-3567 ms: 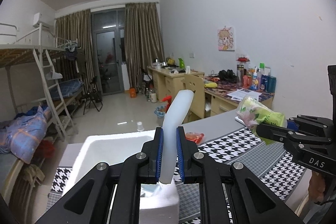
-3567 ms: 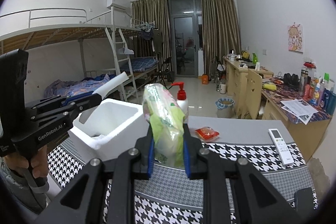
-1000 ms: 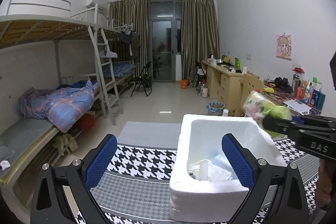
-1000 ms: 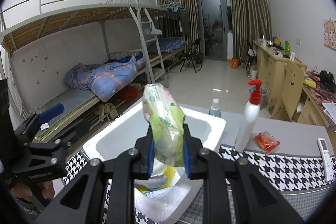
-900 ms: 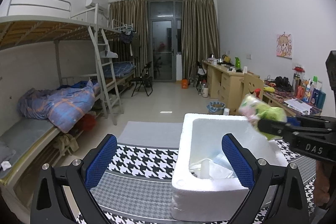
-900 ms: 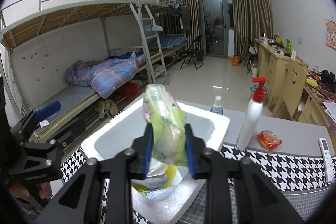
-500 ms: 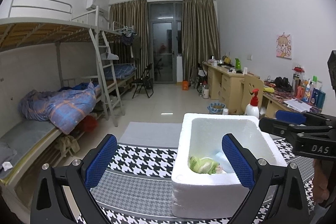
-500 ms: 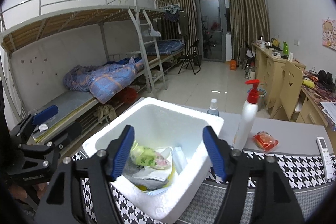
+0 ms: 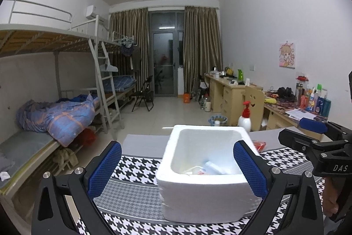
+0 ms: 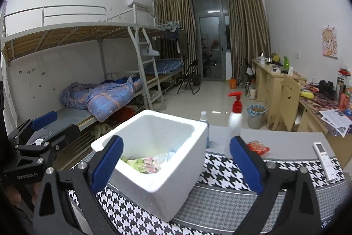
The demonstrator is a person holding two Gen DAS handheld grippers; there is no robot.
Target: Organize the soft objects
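- Right wrist view: right gripper, jaws opening and empty, above foam box holding green packet.
- Left wrist view: left gripper released; packet hidden.

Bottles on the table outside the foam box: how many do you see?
2. The white pump bottle with the red top stands behind the foam box; a small clear bottle stands beside it, partly hidden by the box's rim. More may be hidden behind the box.
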